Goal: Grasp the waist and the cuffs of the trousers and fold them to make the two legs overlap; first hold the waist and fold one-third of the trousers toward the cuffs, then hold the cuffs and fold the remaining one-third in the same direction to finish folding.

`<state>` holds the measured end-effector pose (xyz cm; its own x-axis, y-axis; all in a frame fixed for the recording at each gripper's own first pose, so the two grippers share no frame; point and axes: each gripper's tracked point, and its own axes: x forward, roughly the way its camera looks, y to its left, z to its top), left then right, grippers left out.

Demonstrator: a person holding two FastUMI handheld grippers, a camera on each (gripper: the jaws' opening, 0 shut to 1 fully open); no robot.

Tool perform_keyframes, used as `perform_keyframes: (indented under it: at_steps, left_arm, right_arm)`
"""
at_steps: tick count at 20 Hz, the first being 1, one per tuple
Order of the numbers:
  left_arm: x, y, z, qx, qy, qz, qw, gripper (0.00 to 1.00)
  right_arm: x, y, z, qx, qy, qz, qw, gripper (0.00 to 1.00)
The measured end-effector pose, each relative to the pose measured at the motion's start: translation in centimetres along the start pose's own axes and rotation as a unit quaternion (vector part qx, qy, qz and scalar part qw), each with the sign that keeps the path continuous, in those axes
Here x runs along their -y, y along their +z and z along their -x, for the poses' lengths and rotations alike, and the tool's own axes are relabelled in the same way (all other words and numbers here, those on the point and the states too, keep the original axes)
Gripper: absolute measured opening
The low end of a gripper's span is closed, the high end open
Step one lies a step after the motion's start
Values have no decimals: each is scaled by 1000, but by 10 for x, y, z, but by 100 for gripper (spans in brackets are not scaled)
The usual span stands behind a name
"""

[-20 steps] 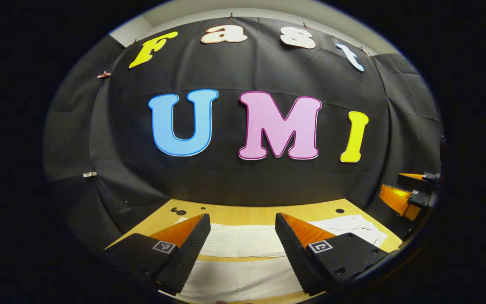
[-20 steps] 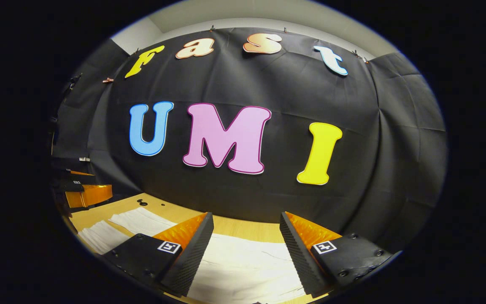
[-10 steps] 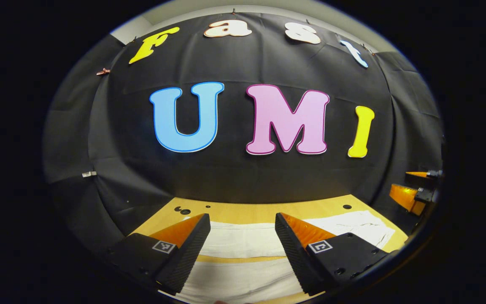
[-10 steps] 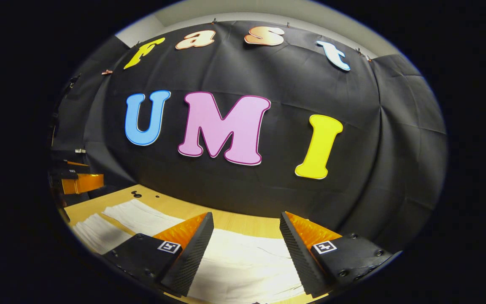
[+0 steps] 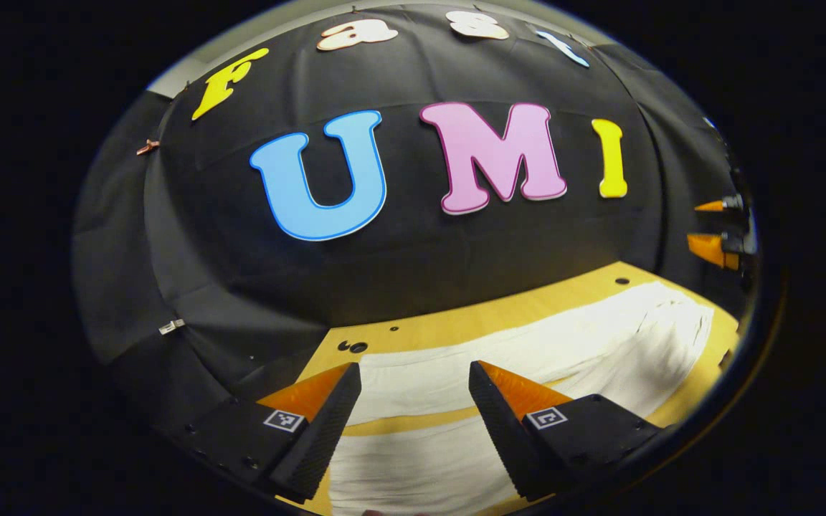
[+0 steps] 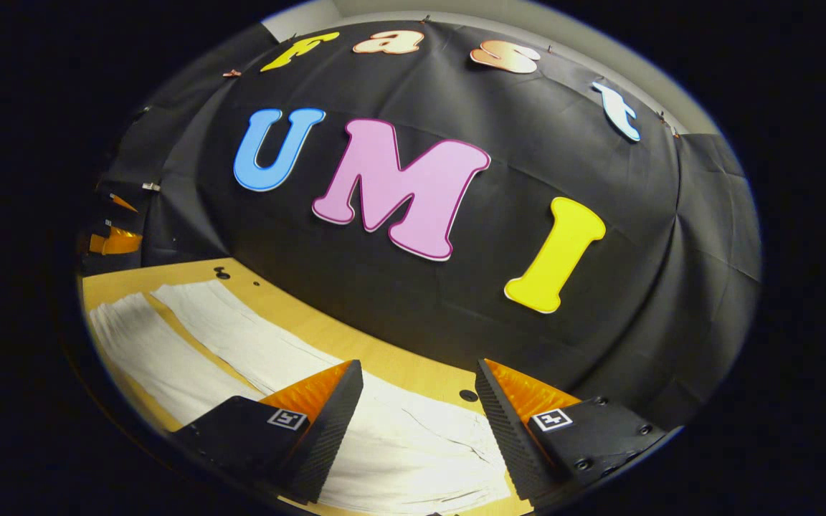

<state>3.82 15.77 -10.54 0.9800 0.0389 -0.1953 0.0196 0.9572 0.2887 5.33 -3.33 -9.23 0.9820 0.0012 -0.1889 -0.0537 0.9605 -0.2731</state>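
White trousers (image 5: 563, 344) lie flat on the wooden table (image 5: 456, 326), their two legs side by side with a thin strip of wood between them. My left gripper (image 5: 413, 369) hovers open over the leg end, nothing between its fingers. In the right gripper view the trousers (image 6: 413, 444) widen into the wrinkled waist part, and my right gripper (image 6: 419, 365) stands open above it, holding nothing. The legs run off to the left there. Each gripper also shows far off at the other view's edge: the right gripper (image 5: 714, 240) and the left gripper (image 6: 115, 236).
The black cloth wall rises right behind the table's far edge. Small dark holes (image 5: 352, 347) sit in the wood near the leg end, and another hole (image 6: 467, 395) lies beside the waist. A bare strip of wood (image 6: 355, 344) runs between trousers and wall.
Both views have tipped downward and rolled, so more of the table and trousers shows. The other gripper has slid higher along each view's edge. Both grippers stay open.
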Motion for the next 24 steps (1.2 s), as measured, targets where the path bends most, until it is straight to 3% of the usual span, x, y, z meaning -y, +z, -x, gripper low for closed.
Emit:
perform_keyframes:
  at_steps: [5, 10, 13, 20, 24]
  left_arm:
    - [-27, -102, 11, -97, -20, -98, 990, 97]
    - [-36, -193, 33, -191, -86, -182, 961, 97]
    - [-53, -226, 42, -227, -129, -251, 932, 96]
    - [-76, -281, 74, -270, -225, -396, 849, 96]
    - [-73, -286, 84, -273, -255, -433, 820, 95]
  right_arm:
    - [24, -41, 0, -34, 0, 69, 997, 97]
    - [48, -88, 9, -86, 1, 99, 991, 97]
    - [62, -113, 17, -110, -12, 104, 988, 97]
    - [99, -164, 47, -166, -18, 148, 975, 97]
    - [102, -184, 64, -187, -9, 164, 969, 97]
